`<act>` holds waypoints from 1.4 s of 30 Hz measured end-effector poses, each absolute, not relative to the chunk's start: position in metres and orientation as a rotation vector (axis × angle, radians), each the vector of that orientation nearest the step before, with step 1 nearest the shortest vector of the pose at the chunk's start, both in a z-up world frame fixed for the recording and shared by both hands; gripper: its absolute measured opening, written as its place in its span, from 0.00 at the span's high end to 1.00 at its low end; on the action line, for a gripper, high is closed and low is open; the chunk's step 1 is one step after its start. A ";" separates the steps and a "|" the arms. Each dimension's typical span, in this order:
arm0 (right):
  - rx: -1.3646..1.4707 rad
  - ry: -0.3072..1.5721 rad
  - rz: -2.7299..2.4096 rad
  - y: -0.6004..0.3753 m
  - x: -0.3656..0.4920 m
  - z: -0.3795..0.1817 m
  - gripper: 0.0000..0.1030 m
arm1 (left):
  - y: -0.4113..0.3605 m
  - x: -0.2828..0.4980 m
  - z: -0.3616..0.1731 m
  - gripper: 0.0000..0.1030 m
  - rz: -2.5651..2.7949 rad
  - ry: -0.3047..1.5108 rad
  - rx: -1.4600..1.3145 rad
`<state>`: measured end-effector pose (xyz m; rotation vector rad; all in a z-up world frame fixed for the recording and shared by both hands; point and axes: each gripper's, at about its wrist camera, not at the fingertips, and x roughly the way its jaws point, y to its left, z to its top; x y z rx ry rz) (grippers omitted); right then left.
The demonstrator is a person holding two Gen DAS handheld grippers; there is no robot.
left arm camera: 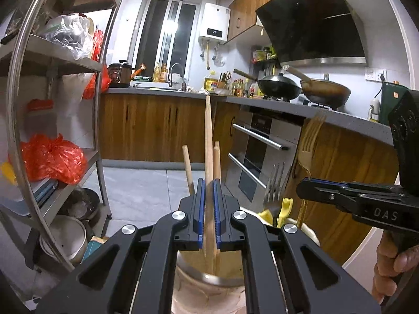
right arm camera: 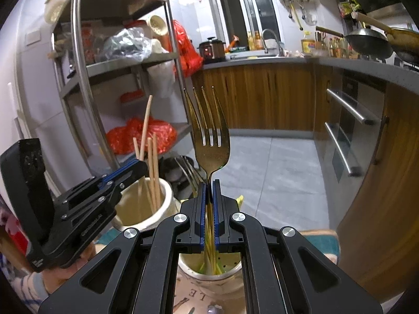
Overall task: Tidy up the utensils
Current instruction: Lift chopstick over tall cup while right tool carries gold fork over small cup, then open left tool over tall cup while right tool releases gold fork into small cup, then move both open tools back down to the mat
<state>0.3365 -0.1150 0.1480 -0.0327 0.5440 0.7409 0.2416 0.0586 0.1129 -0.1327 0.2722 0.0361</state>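
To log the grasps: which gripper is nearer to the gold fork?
Right. The right gripper is shut on the gold fork at its neck, tines up, over a holder. The left gripper is apart, shut on a chopstick above the neighbouring holder.

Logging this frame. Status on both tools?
Left tool shut on chopstick, over its holder. Right tool shut on fork, above second holder. Nothing blocking.

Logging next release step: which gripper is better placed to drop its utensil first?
Right, probably. The right gripper holds the fork upright directly over its holder. The left gripper is likewise clamped on a chopstick above its cup.
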 end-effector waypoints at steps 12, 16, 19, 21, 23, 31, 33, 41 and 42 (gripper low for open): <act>-0.038 0.580 0.741 -0.108 0.343 0.134 0.94 | 0.054 0.241 0.103 0.94 0.053 0.317 -0.105; -0.028 0.581 0.740 -0.107 0.345 0.132 0.94 | 0.054 0.241 0.103 0.94 0.054 0.322 -0.099; -0.021 0.581 0.735 -0.108 0.347 0.131 0.94 | 0.053 0.242 0.103 0.94 0.055 0.322 -0.099; -0.016 0.580 0.734 -0.109 0.348 0.131 0.94 | 0.054 0.242 0.103 0.93 0.054 0.323 -0.099; -0.010 0.579 0.731 -0.109 0.349 0.129 0.94 | 0.055 0.243 0.103 0.93 0.050 0.325 -0.104; -0.012 0.580 0.736 -0.109 0.349 0.131 0.92 | 0.056 0.243 0.102 0.92 0.042 0.331 -0.105; -0.011 0.576 0.733 -0.110 0.348 0.132 0.87 | 0.056 0.242 0.102 0.92 0.037 0.328 -0.106; -0.011 0.563 0.731 -0.116 0.344 0.136 0.85 | 0.055 0.229 0.112 0.77 0.027 0.293 -0.095; -0.010 0.562 0.732 -0.117 0.344 0.137 0.85 | 0.055 0.227 0.113 0.76 0.027 0.289 -0.093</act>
